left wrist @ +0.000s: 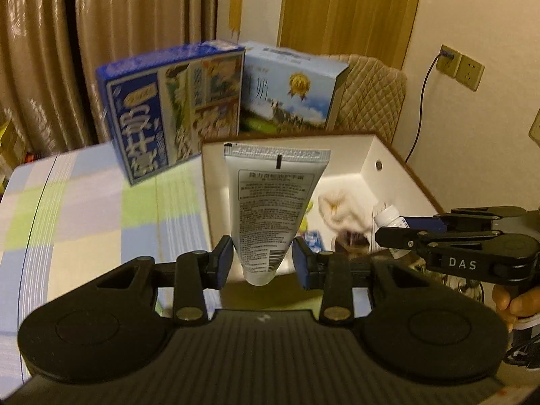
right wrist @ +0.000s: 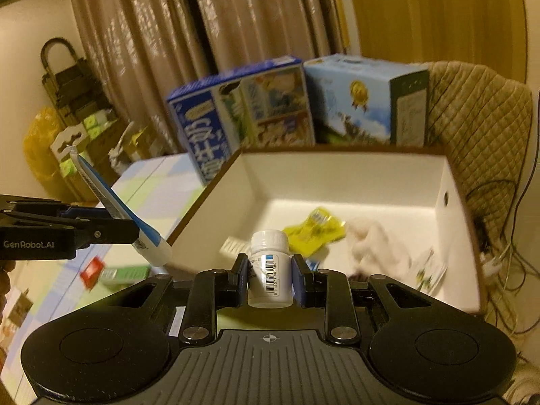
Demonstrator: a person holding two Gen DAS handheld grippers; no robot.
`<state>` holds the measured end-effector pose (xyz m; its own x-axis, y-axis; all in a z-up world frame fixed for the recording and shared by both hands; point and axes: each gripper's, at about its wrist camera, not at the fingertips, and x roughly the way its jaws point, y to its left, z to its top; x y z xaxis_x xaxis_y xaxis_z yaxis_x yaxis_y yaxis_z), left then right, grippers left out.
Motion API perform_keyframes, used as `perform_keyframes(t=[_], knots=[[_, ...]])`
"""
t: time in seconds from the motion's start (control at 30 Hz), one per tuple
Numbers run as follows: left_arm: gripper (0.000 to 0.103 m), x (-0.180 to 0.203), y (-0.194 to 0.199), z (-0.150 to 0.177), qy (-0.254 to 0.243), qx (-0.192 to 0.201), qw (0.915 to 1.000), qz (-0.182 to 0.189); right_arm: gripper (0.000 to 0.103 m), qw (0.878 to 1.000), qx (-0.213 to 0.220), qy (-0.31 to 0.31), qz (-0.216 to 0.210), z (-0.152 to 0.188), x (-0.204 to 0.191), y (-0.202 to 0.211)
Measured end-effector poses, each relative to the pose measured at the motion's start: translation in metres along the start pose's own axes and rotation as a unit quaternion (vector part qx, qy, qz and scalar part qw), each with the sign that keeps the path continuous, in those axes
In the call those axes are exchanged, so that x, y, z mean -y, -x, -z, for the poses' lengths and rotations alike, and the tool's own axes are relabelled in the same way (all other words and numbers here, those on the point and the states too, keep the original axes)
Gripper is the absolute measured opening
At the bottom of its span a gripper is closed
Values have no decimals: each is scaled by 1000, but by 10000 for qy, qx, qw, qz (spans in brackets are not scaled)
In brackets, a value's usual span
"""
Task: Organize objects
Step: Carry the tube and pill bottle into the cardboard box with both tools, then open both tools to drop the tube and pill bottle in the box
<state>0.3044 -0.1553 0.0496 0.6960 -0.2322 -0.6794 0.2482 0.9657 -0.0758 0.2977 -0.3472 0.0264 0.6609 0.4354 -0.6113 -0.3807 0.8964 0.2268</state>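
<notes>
My left gripper (left wrist: 262, 263) is shut on a white tube (left wrist: 270, 202) with printed text, cap end down, held above the near left rim of an open white box (left wrist: 368, 165). From the right wrist view the same tube (right wrist: 114, 202) shows blue and white, clamped in the left gripper (right wrist: 135, 233). My right gripper (right wrist: 268, 278) is shut on a small white pill bottle (right wrist: 270, 270) with a barcode, over the box's (right wrist: 337, 182) near edge. That bottle (left wrist: 391, 217) and the right gripper (left wrist: 388, 231) appear at the right of the left wrist view. Inside the box lie a yellow packet (right wrist: 315, 233) and a white cloth (right wrist: 378, 246).
Two printed cartons, dark blue (left wrist: 172, 108) and light blue (left wrist: 290, 91), stand behind the box, with a quilted chair back (left wrist: 371, 98) at the right. A checked cloth (left wrist: 84, 209) covers the table. A red item (right wrist: 91, 271) and a green box (right wrist: 130, 274) lie on it. Cables (right wrist: 503, 236) hang right.
</notes>
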Motion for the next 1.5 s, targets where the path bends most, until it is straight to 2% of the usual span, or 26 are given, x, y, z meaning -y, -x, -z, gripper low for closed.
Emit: perform_keyframes(t=[0.2, 0.5, 0.83, 1.03, 1.17, 1.33, 1.37, 1.5], knots=[[33, 10, -34, -27, -119, -12, 9999, -11, 24, 9999, -23, -10, 165, -20, 22, -25], [33, 8, -96, -45, -247, -284, 9990, -251, 24, 9989, -297, -73, 355, -29, 54, -67], [33, 4, -162, -47, -444, -841, 9943, -476, 24, 9965, -664, -188, 477, -31, 73, -103], [33, 9, -188, -41, -564, -1133, 9909, -448, 24, 9948, -859, -274, 476, -31, 79, -116], [34, 7, -200, -41, -459, -1281, 9899, -401, 24, 9938, -942, -338, 475, -32, 81, -122], [49, 5, -198, -51, -425, -1116, 9920, -416, 25, 9926, -994, -446, 531, -35, 84, -127], [50, 5, -195, -54, -407, -1056, 9928, -404, 25, 9930, -949, -461, 527, -35, 84, -127], [66, 2, -182, -61, -378, -882, 9947, -370, 29, 9940, -763, -529, 578, -41, 84, -122]])
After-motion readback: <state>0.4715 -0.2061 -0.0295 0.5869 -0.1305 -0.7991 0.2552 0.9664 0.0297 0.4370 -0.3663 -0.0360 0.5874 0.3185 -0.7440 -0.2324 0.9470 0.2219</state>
